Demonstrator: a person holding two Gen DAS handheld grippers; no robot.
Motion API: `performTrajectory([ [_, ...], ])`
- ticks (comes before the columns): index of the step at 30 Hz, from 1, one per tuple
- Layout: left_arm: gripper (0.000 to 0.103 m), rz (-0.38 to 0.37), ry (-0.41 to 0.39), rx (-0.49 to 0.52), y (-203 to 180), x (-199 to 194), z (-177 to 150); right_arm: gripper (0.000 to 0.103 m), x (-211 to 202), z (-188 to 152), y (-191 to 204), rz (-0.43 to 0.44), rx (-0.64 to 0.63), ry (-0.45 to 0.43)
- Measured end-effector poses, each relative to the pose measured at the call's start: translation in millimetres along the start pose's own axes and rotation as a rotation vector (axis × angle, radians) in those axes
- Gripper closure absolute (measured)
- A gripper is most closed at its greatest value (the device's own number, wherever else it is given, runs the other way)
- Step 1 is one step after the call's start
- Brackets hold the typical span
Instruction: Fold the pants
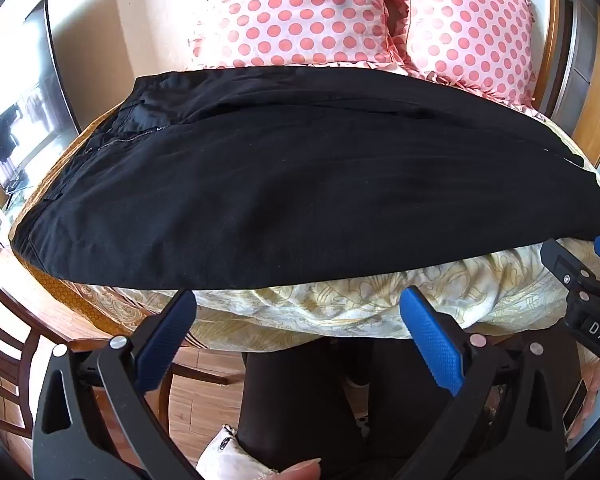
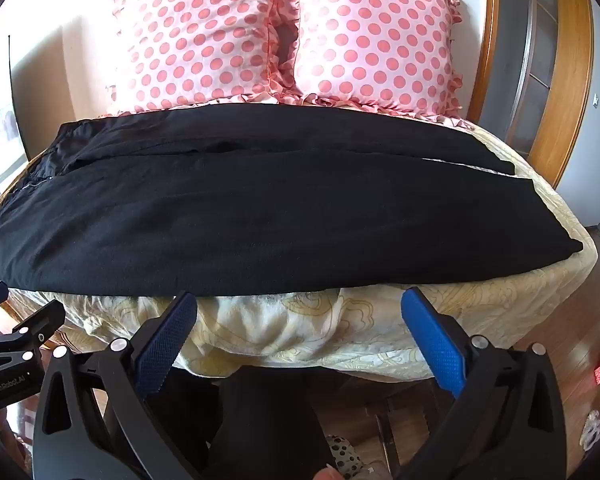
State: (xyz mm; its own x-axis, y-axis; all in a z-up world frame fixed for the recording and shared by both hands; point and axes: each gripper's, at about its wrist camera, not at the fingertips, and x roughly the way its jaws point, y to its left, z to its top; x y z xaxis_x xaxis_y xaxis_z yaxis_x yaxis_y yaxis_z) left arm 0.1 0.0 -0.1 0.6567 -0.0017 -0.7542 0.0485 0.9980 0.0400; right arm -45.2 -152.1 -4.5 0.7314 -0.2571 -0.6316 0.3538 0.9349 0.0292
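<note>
Black pants (image 1: 284, 184) lie flat across the bed, waistband and zipper at the left, the two legs reaching to the right; they also show in the right wrist view (image 2: 268, 216). My left gripper (image 1: 300, 308) is open and empty, just short of the pants' near edge. My right gripper (image 2: 300, 312) is open and empty, at the near edge of the bed below the pants. The right gripper also shows at the right edge of the left wrist view (image 1: 580, 276).
The bed has a cream floral cover (image 2: 300, 340). Two pink polka-dot pillows (image 2: 204, 40) stand behind the pants. A wooden headboard (image 2: 572, 80) is at the right. A wooden chair (image 1: 16, 360) and wood floor are at the lower left.
</note>
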Motion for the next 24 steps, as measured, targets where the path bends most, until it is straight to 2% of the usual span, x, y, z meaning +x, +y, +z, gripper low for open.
performTrajectory([
  [24, 0.002, -0.001, -0.001, -0.001, -0.1, 0.0, -0.1, 0.001, 1.6, -0.5, -0.4, 0.002, 0.003, 0.005],
])
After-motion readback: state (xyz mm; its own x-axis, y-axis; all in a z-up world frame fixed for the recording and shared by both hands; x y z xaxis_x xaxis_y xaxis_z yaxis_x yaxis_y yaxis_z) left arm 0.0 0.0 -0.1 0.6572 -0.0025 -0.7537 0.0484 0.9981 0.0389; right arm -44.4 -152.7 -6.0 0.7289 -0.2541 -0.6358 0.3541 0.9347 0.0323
